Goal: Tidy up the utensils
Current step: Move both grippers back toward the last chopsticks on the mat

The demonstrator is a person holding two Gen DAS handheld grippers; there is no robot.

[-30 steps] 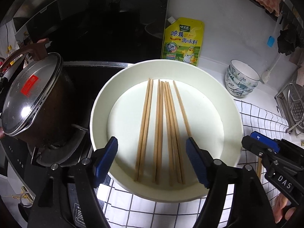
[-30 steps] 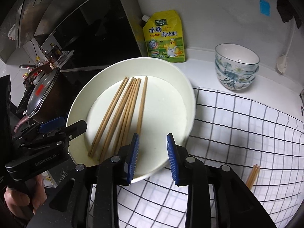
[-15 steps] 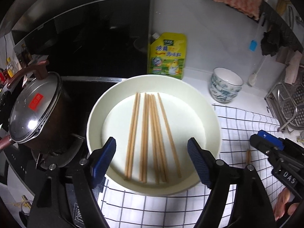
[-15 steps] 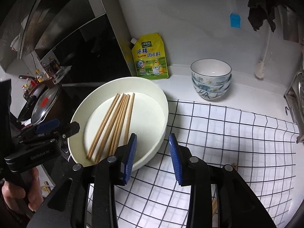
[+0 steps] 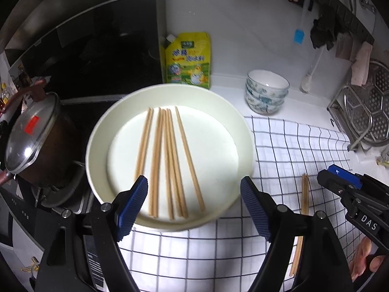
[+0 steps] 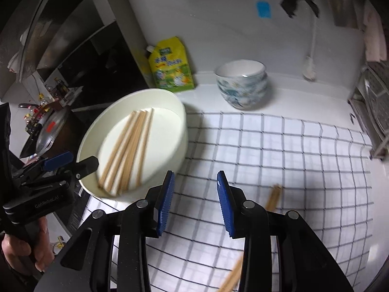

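Left gripper (image 5: 194,206): jaws spread wide, nothing between the blue pads (image 5: 132,203); it hovers at the lower centre of the left wrist view, over the near rim of the dish.
Right gripper (image 6: 195,200): jaws partly open and holding nothing, lower centre of the right wrist view, above the checked cloth.
Chopsticks in dish (image 5: 167,160): a loose bundle of wooden sticks lying flat on the dish floor; long axes run from the near rim toward the far rim, fanning slightly, the rightmost stick slanting from upper left to lower right. In the right wrist view they run diagonally from lower left to upper right.
Loose pair of chopsticks (image 5: 304,193): on the cloth at the lower right of the left wrist view, side by side, long axis near vertical in the frame; the lower part is hidden behind the gripper finger.
White dish (image 5: 102,131): round, deep-rimmed, centre of the left wrist view, its right edge resting over the cloth.
Checked cloth (image 6: 279,146): white with a dark grid, right half of both views.
Stacked bowls (image 5: 267,92): upper right of the dish, upright, on the white counter.
Yellow pouch (image 5: 187,60): standing against the wall behind the dish.
Lidded pot (image 5: 31,136): at the left edge of the left wrist view.
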